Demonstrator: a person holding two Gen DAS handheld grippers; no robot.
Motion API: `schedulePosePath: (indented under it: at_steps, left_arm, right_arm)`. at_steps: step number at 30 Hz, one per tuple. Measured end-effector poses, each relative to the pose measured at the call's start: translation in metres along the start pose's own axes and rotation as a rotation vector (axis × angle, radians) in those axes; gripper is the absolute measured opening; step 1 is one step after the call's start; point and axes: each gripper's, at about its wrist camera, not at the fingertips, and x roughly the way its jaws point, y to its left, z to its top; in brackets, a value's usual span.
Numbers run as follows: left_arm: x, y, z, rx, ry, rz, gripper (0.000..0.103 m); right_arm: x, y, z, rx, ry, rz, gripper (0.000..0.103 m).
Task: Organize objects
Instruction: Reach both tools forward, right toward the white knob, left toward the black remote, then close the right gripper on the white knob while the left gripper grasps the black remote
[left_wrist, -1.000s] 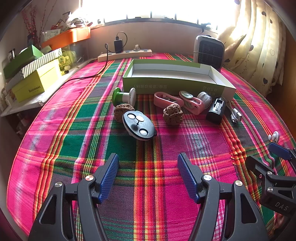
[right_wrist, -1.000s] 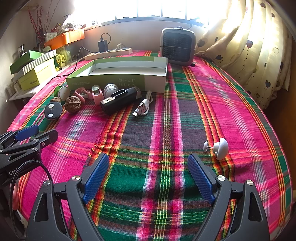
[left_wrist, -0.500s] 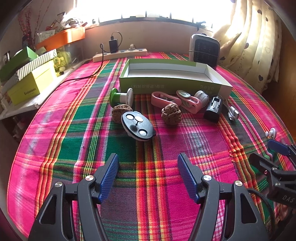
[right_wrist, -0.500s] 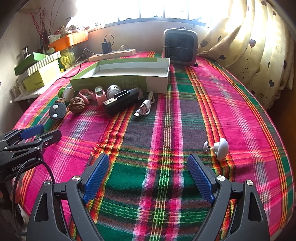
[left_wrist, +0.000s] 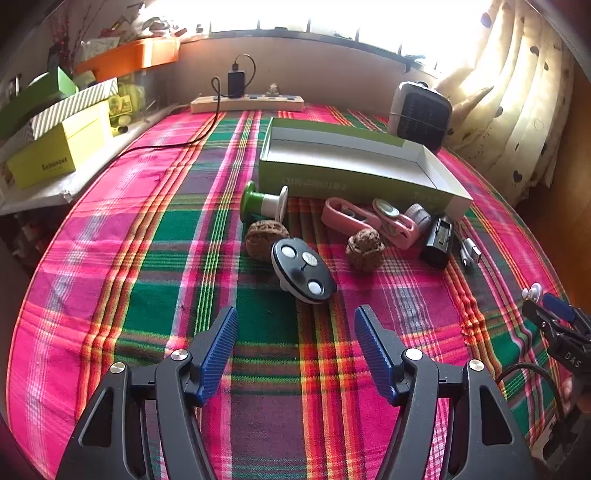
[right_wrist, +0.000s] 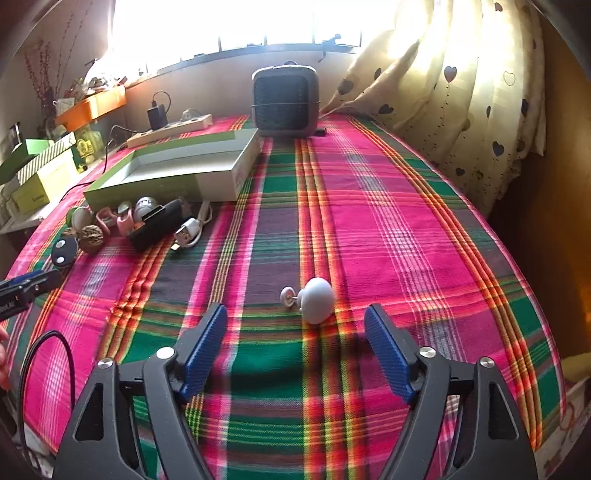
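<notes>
Plainly, little of the sorting looks done: the green box (left_wrist: 354, 173), which I take as the place for the loose things, shows only its bare white inside, and every small item lies on the plaid cloth (left_wrist: 147, 258) outside it. Nearest in the left wrist view, the left gripper (left_wrist: 295, 343) hangs with its blue fingers spread wide and nothing between them, aimed at the black remote (left_wrist: 303, 269). Beyond that, toward the box, lie two walnuts (left_wrist: 364, 249), a green-and-white spool (left_wrist: 262, 203), pink clips (left_wrist: 364, 221), a black block (left_wrist: 439, 240) and a white USB cable (left_wrist: 469, 251), all close against the box's front wall. The right wrist view gives what the left barely catches at its edge: a white mushroom-shaped knob (right_wrist: 314, 302) lying alone, well apart from the box, just ahead of the right gripper (right_wrist: 295, 343), whose fingers are likewise wide apart and empty. Only that view shows the broad bare cloth beside the box and the small heater (right_wrist: 284, 99) behind it head-on.
</notes>
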Motion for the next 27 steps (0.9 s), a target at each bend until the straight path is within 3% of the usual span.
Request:
schedulePosePath:
  at_steps: [11,19,27]
  left_arm:
    - [0.011,0.006,0.015,-0.043,0.008,-0.025,0.065]
    - [0.018,0.006,0.021,-0.057,0.022,-0.032,0.065]
    - [0.021,0.009,0.026,-0.075,0.020,-0.026,0.063]
  right_arm:
    - [0.011,-0.010,0.006,-0.002,0.027,-0.018,0.056]
    - [0.012,-0.009,0.008,-0.004,0.026,-0.017,0.034]
    - [0.013,-0.008,0.009,-0.001,0.023,-0.013,0.033]
